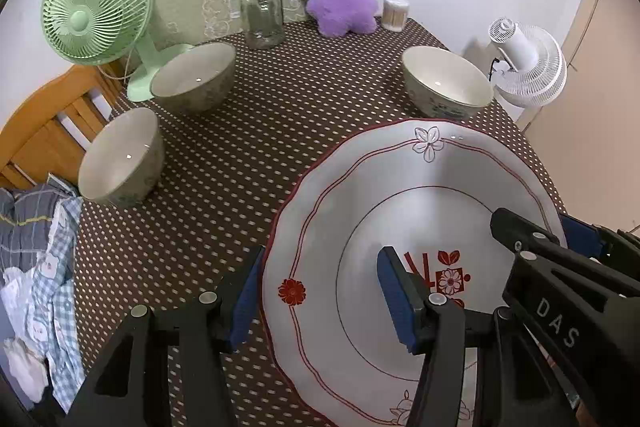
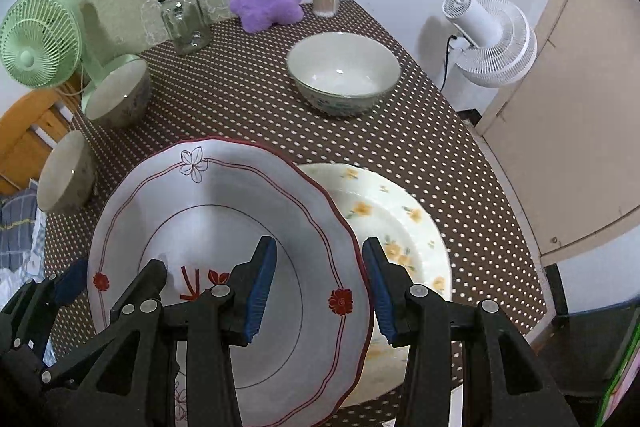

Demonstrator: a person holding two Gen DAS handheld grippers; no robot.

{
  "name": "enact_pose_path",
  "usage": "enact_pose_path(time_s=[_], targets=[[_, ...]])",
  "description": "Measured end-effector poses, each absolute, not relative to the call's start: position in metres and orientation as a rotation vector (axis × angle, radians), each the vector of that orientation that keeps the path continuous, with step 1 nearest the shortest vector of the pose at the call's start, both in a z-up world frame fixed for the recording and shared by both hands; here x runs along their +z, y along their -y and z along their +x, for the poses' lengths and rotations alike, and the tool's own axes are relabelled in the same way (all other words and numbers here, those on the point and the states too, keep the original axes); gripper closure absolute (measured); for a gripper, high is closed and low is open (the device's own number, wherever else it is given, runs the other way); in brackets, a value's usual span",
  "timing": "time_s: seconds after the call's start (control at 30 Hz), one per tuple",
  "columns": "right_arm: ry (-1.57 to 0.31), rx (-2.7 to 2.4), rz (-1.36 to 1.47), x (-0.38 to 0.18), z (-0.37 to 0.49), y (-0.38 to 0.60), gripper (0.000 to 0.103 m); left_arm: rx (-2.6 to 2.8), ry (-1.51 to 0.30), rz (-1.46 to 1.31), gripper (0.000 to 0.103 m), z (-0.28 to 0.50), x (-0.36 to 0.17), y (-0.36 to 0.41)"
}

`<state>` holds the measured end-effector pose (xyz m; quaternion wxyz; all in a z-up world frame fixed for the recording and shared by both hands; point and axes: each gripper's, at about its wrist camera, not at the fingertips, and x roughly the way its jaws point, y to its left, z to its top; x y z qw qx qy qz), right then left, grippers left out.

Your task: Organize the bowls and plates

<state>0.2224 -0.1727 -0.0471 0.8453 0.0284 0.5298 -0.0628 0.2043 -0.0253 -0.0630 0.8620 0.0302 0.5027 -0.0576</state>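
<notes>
- Left gripper (image 1: 324,299) clasps the red-rimmed plate (image 1: 400,187) by its left rim.
- Right gripper (image 2: 320,287) clasps its right rim, above the yellow-flowered plate (image 2: 404,227).

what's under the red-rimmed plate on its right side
A cream plate with yellow flowers lies partly beneath the red-rimmed plate. Its left part is covered, so how far it extends underneath cannot be seen.
</notes>
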Motion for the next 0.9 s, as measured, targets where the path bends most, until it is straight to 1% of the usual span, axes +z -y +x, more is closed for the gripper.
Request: enact_pose_path(time_s=[0.5, 0.9], targets=[[-1.181, -0.120, 0.041, -0.075, 0.225, 0.235, 0.055, -0.102, -1.135, 0.049, 0.046, 0.199, -0.095, 0.088], [-1.226, -0.093, 0.039, -0.093, 0.232, 0.255, 0.055, -0.065, -1.166, 0.077, 0.045, 0.206, -0.115, 0.109]])
